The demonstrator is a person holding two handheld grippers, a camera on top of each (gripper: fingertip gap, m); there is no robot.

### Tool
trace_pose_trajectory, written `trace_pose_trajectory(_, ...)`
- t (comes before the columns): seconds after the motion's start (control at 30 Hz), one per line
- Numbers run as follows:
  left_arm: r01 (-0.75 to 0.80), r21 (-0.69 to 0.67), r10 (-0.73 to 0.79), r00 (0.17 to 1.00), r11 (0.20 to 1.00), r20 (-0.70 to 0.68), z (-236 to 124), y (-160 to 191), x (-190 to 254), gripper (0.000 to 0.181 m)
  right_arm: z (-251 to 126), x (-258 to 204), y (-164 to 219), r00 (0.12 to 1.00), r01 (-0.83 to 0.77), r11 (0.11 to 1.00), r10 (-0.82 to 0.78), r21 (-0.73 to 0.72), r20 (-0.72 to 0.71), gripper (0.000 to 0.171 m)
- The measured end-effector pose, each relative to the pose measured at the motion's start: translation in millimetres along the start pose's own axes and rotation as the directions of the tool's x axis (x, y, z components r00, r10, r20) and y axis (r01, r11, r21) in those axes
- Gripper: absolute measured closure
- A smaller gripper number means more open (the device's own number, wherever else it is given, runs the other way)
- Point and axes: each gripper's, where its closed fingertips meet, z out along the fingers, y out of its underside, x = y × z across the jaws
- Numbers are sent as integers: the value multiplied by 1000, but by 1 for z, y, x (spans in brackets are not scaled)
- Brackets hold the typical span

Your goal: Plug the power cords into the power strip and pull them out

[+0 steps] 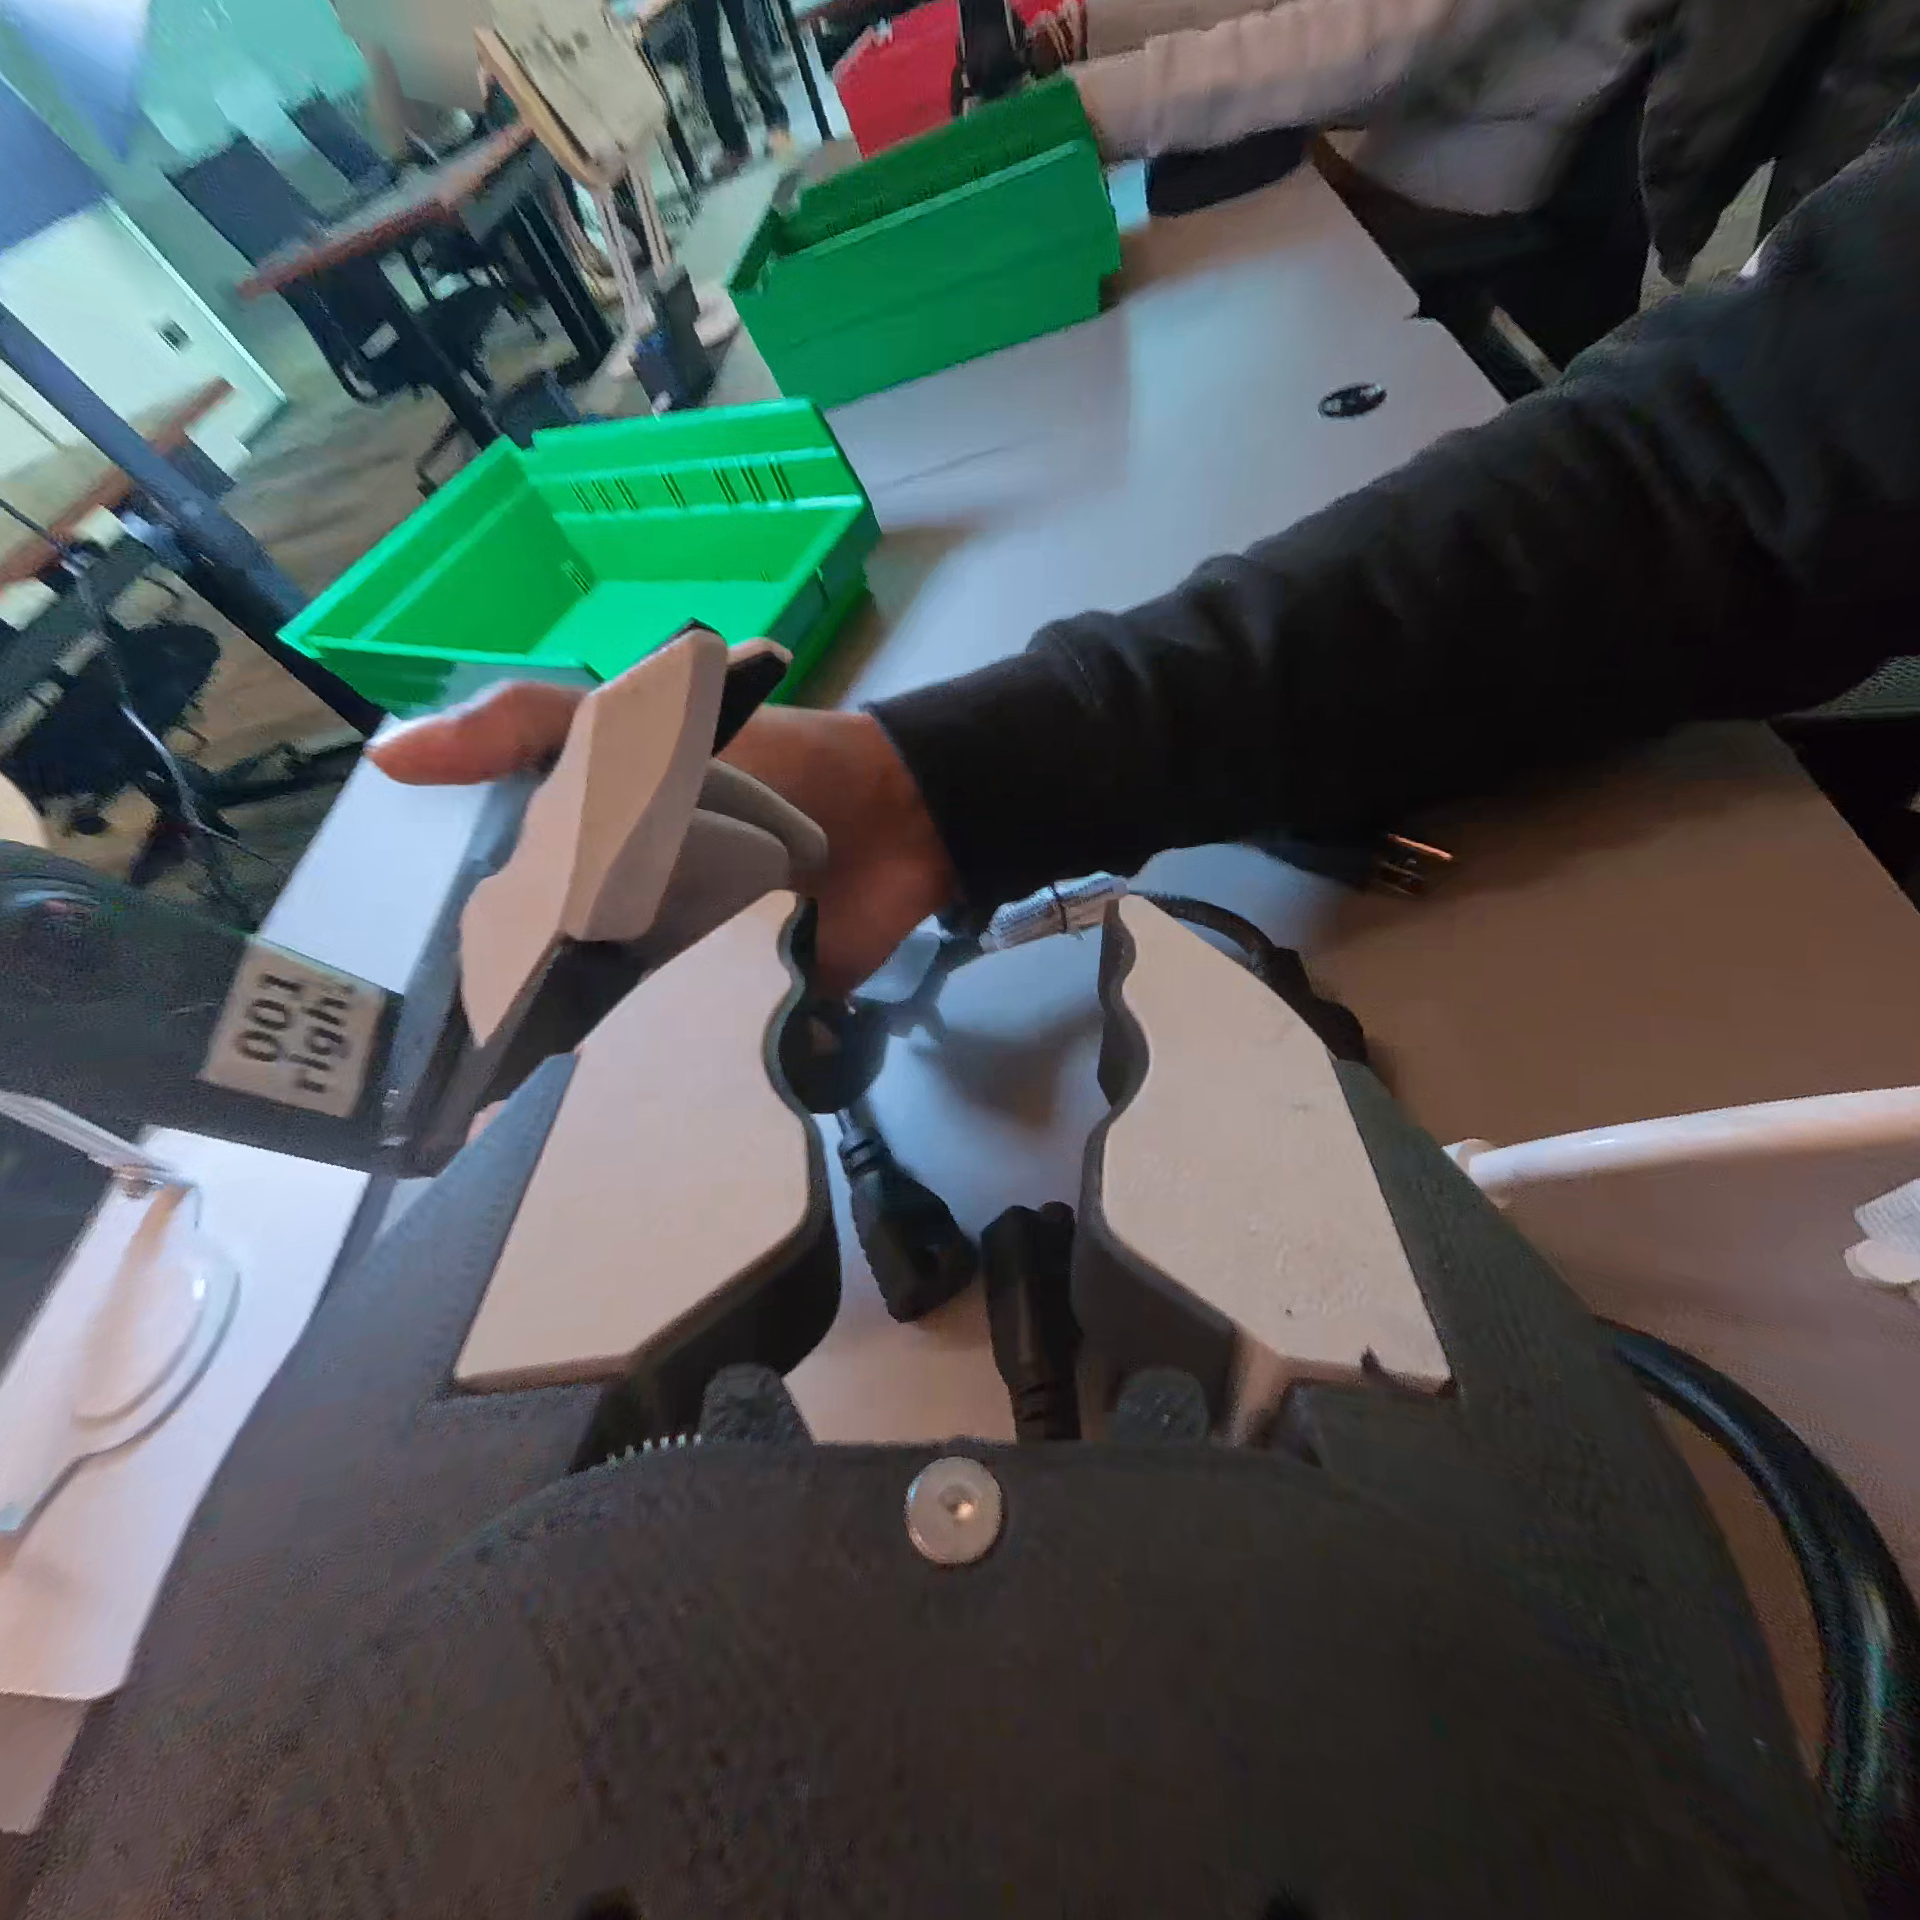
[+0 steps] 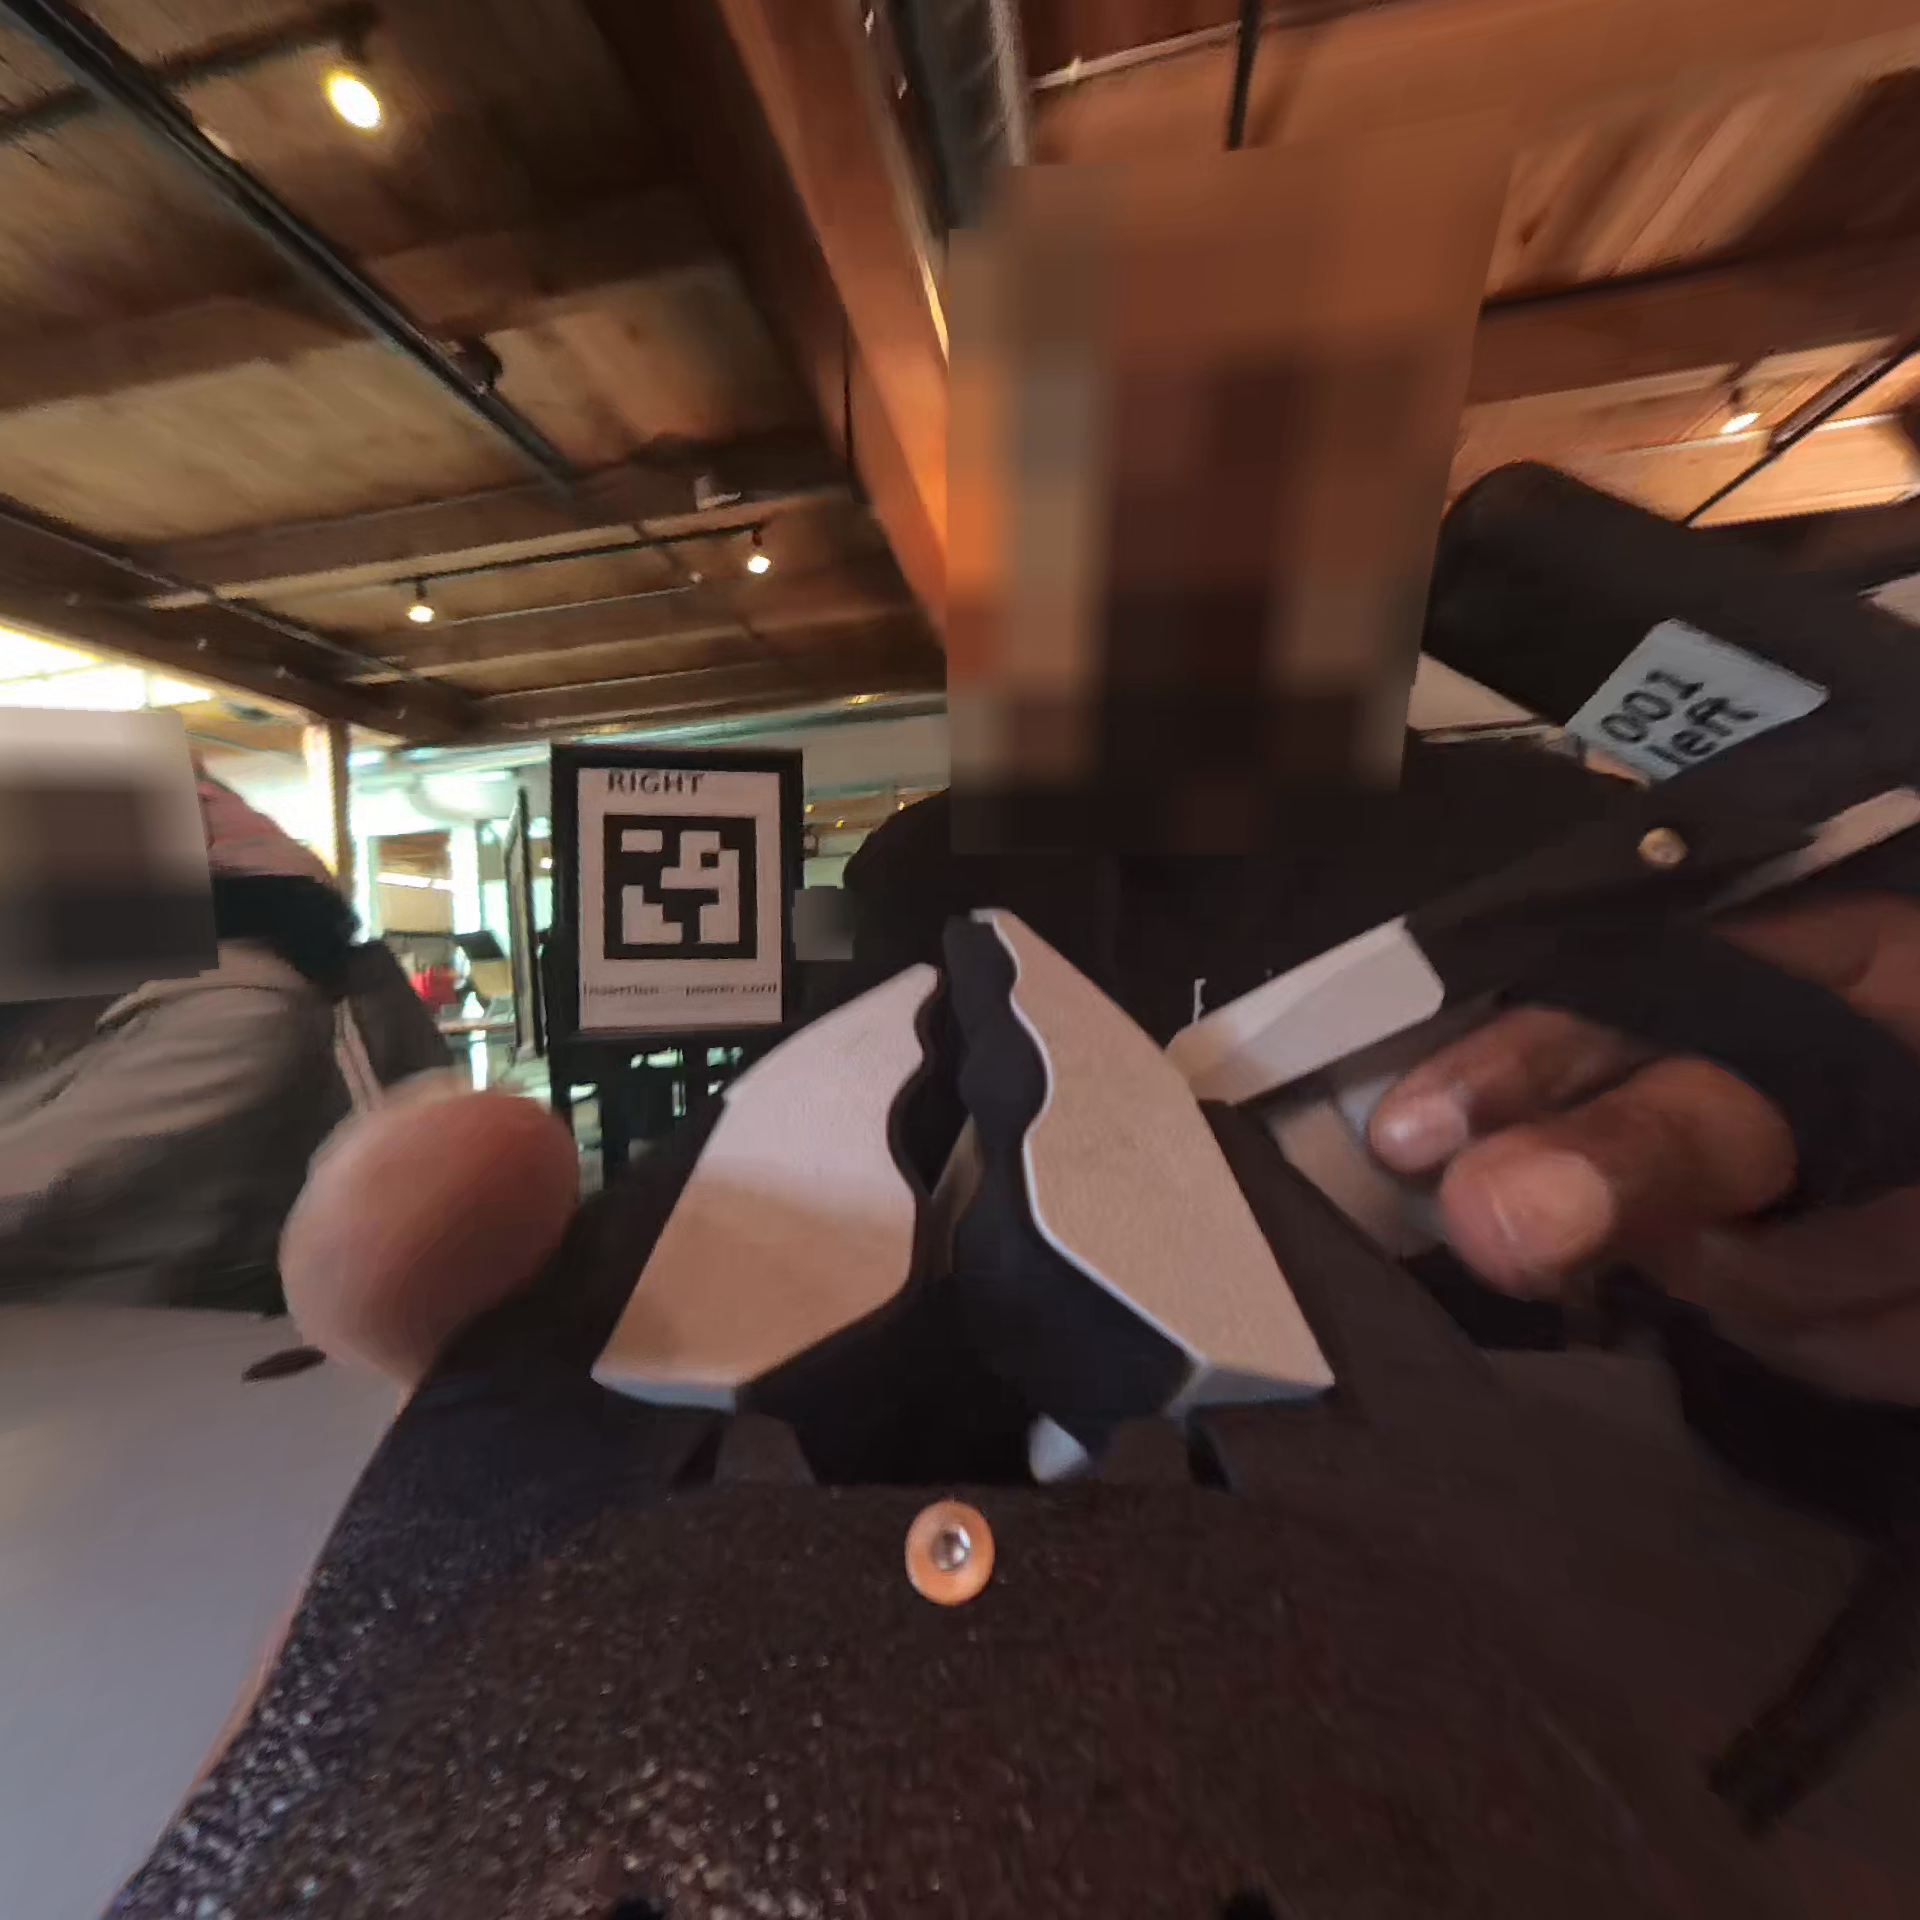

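Observation:
My left gripper is open wide and tilted down over the grey table. Black power cords lie between its fingers, with two black connector ends near its base. A silver tie wraps the cord near the fingertips. A pronged plug lies farther right, under a black sleeve. My right gripper is shut with nothing between its jaws and points up toward the ceiling. It also shows in the left wrist view, held by a hand. No power strip is clearly in view.
Two green bins stand on the far table. A white curved rim and a thick black cable lie at the right. A clear stand on white paper is at the left. A marker sign stands ahead; people sit nearby.

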Motion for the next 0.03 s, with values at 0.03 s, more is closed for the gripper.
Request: trace_pose_trajectory(0.03, -13, 23, 12, 1000, 1000, 13, -5, -5, -1, 132, 2, -2, -1, 999, 29, 1000, -29, 8, 20, 102)
